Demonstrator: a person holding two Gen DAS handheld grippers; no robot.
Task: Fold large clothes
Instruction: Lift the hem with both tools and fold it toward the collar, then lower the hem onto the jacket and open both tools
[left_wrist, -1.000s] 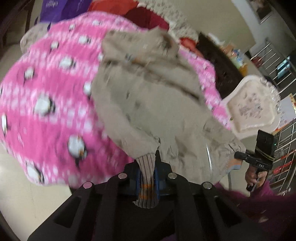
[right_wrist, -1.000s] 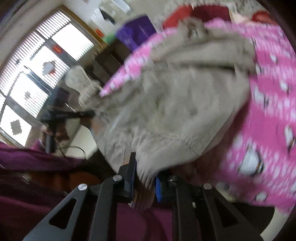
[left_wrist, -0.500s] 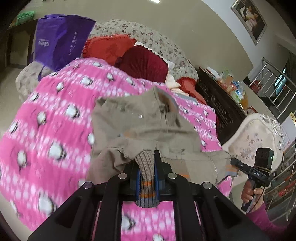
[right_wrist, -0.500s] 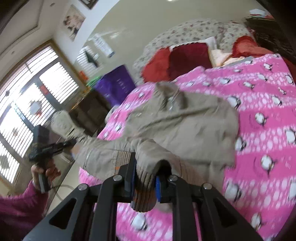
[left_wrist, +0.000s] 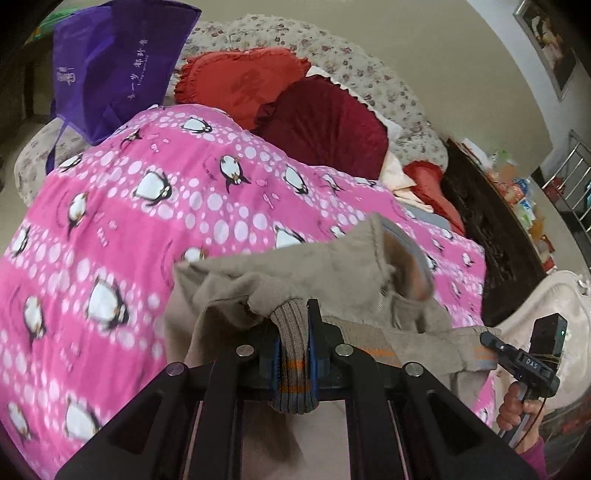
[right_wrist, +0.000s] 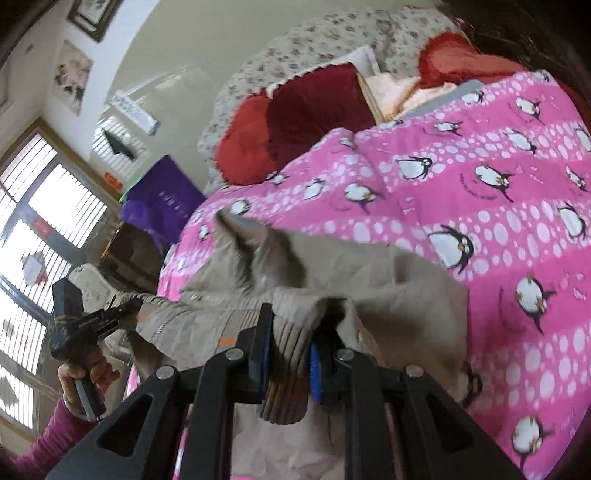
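A large beige jacket (left_wrist: 332, 280) hangs over the near edge of a bed covered by a pink penguin blanket (left_wrist: 147, 206). My left gripper (left_wrist: 293, 332) is shut on a ribbed knit band of the jacket (left_wrist: 293, 354) with orange stripes. My right gripper (right_wrist: 290, 332) is shut on another ribbed band of the jacket (right_wrist: 284, 373). The jacket (right_wrist: 332, 273) is stretched between the two grippers, its hem held up and its collar end lying on the blanket (right_wrist: 480, 184). Each gripper shows in the other's view, to the side: the right (left_wrist: 487, 339) and the left (right_wrist: 122, 310).
Red and maroon cushions (left_wrist: 295, 103) and a floral headboard (left_wrist: 351, 62) lie at the far end. A purple bag (left_wrist: 110, 62) stands at the far left. A dark cabinet (left_wrist: 491, 236) and a cream chair (left_wrist: 554, 314) stand right of the bed. Windows (right_wrist: 37, 229) are on the left wall.
Both grippers have lifted the jacket's hem and pulled it toward me, so the jacket slid down the blanket and more pink blanket shows beyond it.
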